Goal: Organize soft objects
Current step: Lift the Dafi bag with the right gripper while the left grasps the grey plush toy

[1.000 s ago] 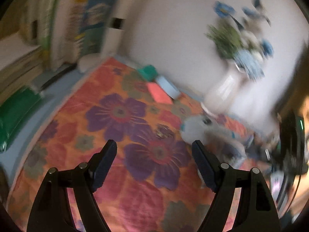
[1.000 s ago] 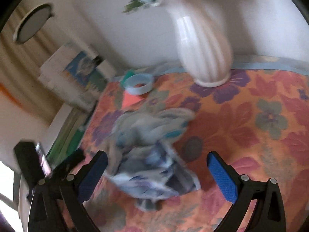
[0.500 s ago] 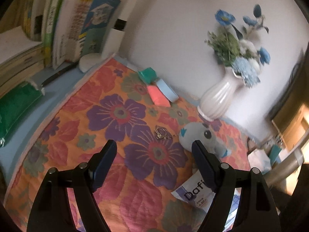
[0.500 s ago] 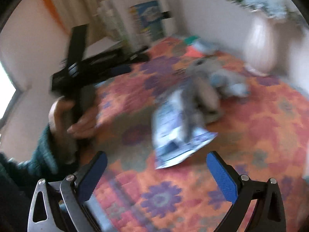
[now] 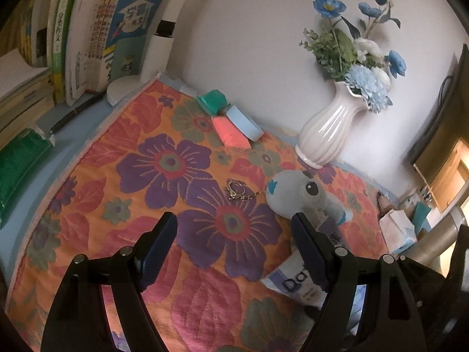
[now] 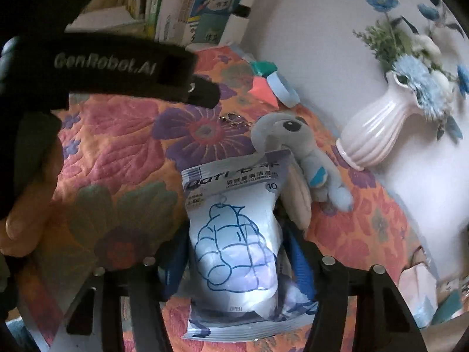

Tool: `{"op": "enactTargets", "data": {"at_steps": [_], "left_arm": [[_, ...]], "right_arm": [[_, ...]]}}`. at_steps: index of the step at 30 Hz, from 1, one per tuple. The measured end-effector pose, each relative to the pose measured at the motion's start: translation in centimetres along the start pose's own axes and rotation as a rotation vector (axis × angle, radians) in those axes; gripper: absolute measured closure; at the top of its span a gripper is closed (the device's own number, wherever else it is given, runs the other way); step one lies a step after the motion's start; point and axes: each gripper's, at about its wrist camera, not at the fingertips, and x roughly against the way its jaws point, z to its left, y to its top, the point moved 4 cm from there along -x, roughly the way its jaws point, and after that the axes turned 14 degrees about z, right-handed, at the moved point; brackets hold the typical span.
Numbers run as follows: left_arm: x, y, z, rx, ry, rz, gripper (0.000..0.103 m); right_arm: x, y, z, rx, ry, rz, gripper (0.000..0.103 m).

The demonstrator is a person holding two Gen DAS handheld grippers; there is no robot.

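The right gripper [image 6: 234,267] points down at a white wipes pack [image 6: 234,234] lying on the floral cloth [image 6: 117,152]. Its jaws are closing, and the pack sits between the two blue pads [image 6: 300,264]. The pads stand just beside the pack's sides, at about middle width; I cannot tell whether they press on it yet. The pack lies flat, its printed top edge towards the wall and its lower edge nearest the camera.

A grey plush toy [image 6: 293,138] lies on the cloth beyond the pack, with its head just past the pack's top edge and one limb draped along the pack's right side, touching it. A small metal keychain [image 6: 234,120] trails from the plush's head across a purple flower.

The left gripper [image 5: 234,234] hovers above the cloth with its jaws wide and nothing between them. In its view the plush [image 5: 304,196] lies just past the right finger, the keychain [image 5: 239,190] to its left, and a corner of the pack [image 5: 290,284] shows beside that finger. In the right view a hand [image 6: 26,205] grips the left tool's black body at the left edge.

At the wall stand a white vase [image 5: 328,129] with blue flowers, a tape roll [image 5: 244,121], an orange-pink piece [image 5: 230,135] and a green item [image 5: 212,101]; books [image 5: 88,38] stand at the far left
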Motion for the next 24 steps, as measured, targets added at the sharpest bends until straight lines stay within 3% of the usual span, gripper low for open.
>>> {"op": "enactTargets", "data": {"at_steps": [8, 13, 17, 19, 24], "left_arm": [[-0.2, -0.2, -1.1, -0.061, 0.039, -0.001, 0.025], [-0.6, -0.3, -1.6, -0.090, 0.065, 0.009, 0.025], [-0.8, -0.4, -1.7, -0.095, 0.078, 0.021, 0.025], [-1.0, -0.4, -1.7, -0.098, 0.082, 0.026, 0.025], [-1.3, -0.6, -2.1, -0.117, 0.106, 0.038, 0.025]], "right_arm": [[3.1, -4.6, -6.1, -0.228, 0.275, -0.091, 0.050], [1.1, -6.5, -11.4, -0.434, 0.194, -0.070, 0.050], [-1.9, -8.0, -13.8, -0.554, 0.208, -0.022, 0.049], [-1.7, -8.3, -14.1, -0.571, 0.224, -0.042, 0.049], [-2.1, -8.2, -13.8, -0.567, 0.168, -0.025, 0.047]]}}
